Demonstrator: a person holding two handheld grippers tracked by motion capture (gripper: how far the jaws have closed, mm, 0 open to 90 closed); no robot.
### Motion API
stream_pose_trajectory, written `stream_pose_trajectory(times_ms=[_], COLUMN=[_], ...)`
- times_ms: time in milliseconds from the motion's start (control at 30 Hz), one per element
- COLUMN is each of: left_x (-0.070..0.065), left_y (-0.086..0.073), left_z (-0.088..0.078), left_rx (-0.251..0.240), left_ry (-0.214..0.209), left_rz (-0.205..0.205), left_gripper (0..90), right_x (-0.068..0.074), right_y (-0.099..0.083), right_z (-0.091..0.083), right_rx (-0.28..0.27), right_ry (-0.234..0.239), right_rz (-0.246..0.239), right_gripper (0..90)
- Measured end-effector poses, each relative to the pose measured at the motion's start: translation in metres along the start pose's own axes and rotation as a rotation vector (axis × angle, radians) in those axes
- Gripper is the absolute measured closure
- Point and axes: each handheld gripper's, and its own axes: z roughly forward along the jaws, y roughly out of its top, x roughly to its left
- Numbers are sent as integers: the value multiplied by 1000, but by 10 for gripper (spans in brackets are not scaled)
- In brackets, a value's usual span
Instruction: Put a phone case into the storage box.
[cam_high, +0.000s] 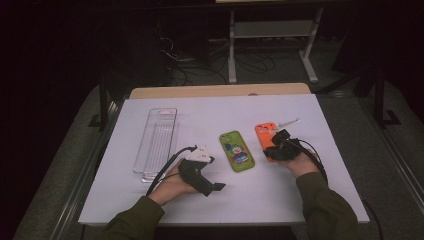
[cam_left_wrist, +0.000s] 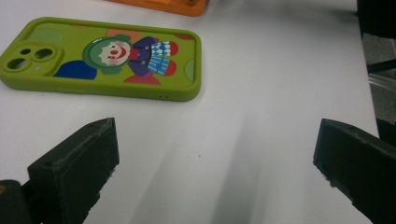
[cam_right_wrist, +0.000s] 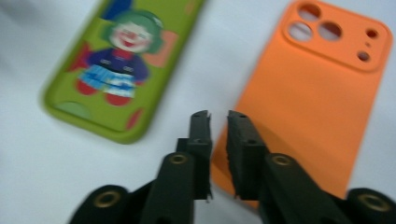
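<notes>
White worktop (cam_high: 150, 200) carries my orange phone case (cam_high: 263, 131) lengthwise near-to-far, camera holes far; right hand-held gripper (cam_high: 280, 142) slightly parted over its near-left edge, pinching nothing.

White table (cam_high: 150, 200) lit from above; wooden edge (cam_high: 220, 91) at far side. Room beyond dark. Grey floor (cam_high: 395, 165) left and right. Far: white shelf frame (cam_high: 272, 30), cables (cam_high: 250, 62) on floor.

Orange phone case (cam_high: 263, 136) partly hidden behind right tool (cam_high: 278, 138), green phone case (cam_right_wrist: 122, 65) blurred, top cropped
</notes>
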Motion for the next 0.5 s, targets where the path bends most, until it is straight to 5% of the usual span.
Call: stream_pose_trajectory(times_ms=[200, 367, 500], left_x=[3, 6, 8], left_y=[-1, -4, -5], left_z=[-4, -6, -8], left_rx=[-8, -9, -15], left_ry=[4, 4, -4], left_rz=[-19, -39, -49], left_gripper=[0, 0, 0], right_x=[11, 22, 26], right_y=[-15, -32, -41], right_z=[-17, -22, -24], right_rx=[-105, -158, -192], right_ry=[77, 34, 14], right_rz=[6, -27, -49], right_gripper=[348, 149, 98])
